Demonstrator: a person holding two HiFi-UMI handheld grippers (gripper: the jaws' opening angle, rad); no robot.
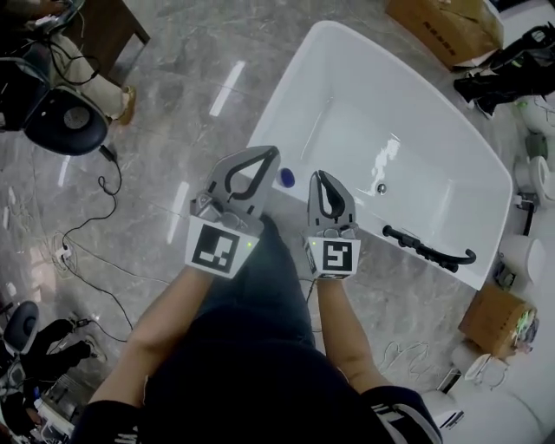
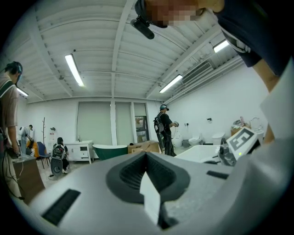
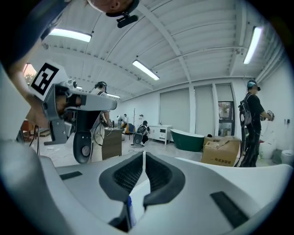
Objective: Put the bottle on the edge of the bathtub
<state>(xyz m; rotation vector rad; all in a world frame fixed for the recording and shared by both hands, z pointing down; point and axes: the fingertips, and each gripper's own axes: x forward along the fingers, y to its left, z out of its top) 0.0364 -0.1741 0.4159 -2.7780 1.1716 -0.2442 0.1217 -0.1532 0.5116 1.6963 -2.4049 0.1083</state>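
Both grippers are empty: left gripper [image 1: 267, 157] pads pressed together, right gripper [image 1: 323, 179] pads together too, nothing between either pair, both held level above the person's lap. Bottle [image 1: 286, 178] sits blue cap up on the near-left corner of the tub [image 1: 299, 78] rim, at 12 o'clock between the two tips and apart from both. The placing step looks done; the next move is likely just backing off without knocking the bottle off the narrow rim. The white tub runs toward 1 o'clock, with a black handle [image 1: 429, 249] on its near rim at 3. Glossy grey marble floor [image 1: 173, 113], cable [image 1: 95, 217] at 9, chair [image 1: 65, 117] at 10, box [image 1: 442, 26] at 1. Further off there's a green tub [image 3: 188, 137], a standing person [image 3: 250, 124] and strip lights [image 2: 73, 69].
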